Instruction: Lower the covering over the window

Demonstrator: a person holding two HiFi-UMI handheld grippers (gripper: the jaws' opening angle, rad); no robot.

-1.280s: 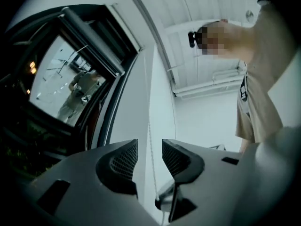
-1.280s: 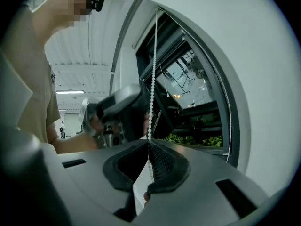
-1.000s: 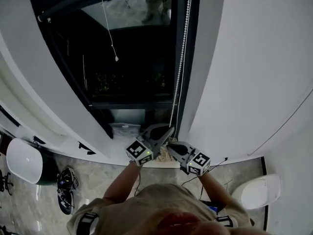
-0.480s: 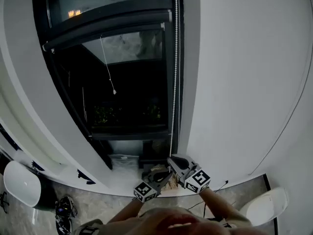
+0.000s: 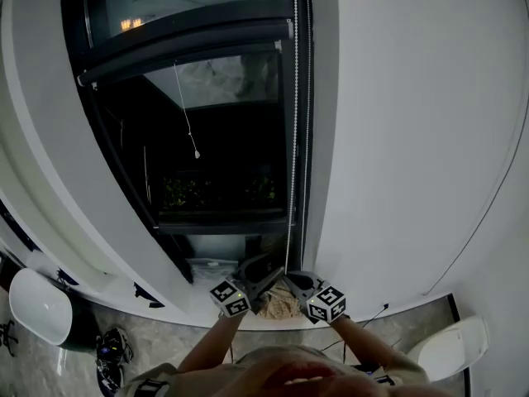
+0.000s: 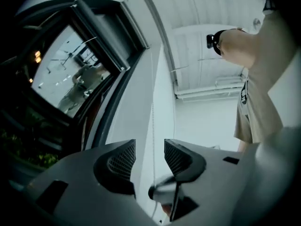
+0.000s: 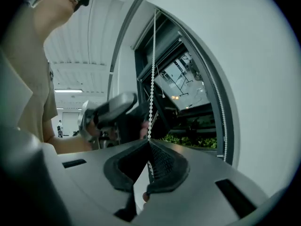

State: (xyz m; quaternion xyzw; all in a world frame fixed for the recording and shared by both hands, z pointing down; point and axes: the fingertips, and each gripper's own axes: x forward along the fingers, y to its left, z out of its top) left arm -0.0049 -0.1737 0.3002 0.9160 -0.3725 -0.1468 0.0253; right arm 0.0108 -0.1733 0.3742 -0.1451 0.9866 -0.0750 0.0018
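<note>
While the blind (image 5: pixel 182 52) sits high above them, the right gripper (image 7: pixel 149 142) has just clamped the bead chain (image 7: pixel 153 55) and the left gripper (image 6: pixel 149 147) has just opened, jaws loose around it.

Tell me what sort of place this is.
Probably an office or similar commercial interior: a tall dark-framed window with a roller blind and bead chain, a white chair on a polished stone floor, and a strip ceiling light.

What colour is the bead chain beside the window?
The bead chain is white, clearest in the right gripper view.
</note>
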